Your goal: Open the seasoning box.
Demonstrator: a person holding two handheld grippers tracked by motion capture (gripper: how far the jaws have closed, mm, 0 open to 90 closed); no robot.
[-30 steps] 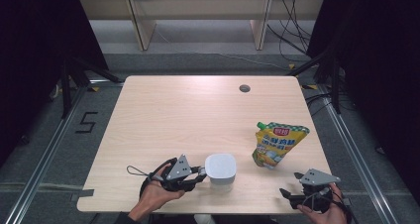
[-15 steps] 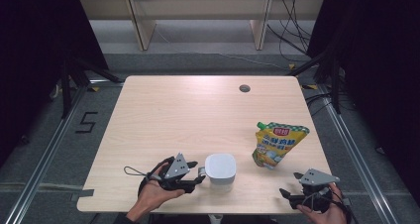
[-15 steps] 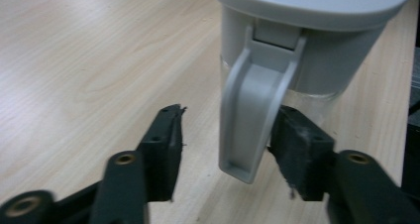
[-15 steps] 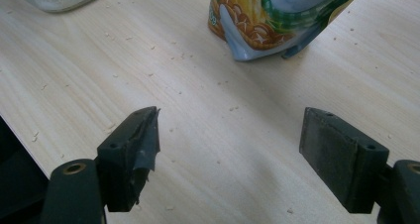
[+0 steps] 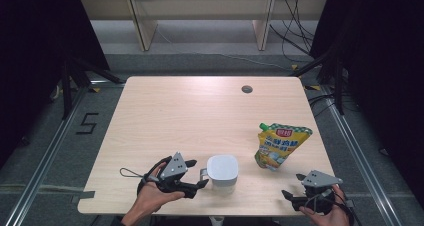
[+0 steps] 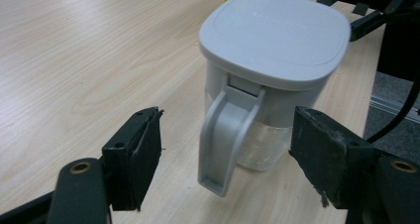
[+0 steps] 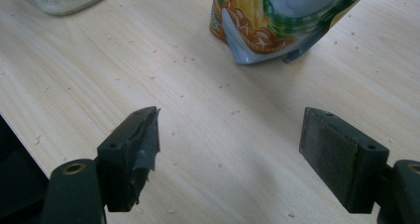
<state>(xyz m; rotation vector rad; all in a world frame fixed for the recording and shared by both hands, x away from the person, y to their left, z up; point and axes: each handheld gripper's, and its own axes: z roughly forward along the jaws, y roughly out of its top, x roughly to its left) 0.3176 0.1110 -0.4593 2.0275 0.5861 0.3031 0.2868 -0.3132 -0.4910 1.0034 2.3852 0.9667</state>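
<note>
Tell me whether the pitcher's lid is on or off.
On. The grey lid sits flat over the pitcher, closed at the hinge above the handle.

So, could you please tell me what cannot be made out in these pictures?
- Jug contents: the grey lid covers the top in the left gripper view and high view.
- Pouch label: too small in the high view; cut off by the top edge in the right gripper view.

High view overlooks the table point(image 5: 200, 116); both gripper views skim it closely.
</note>
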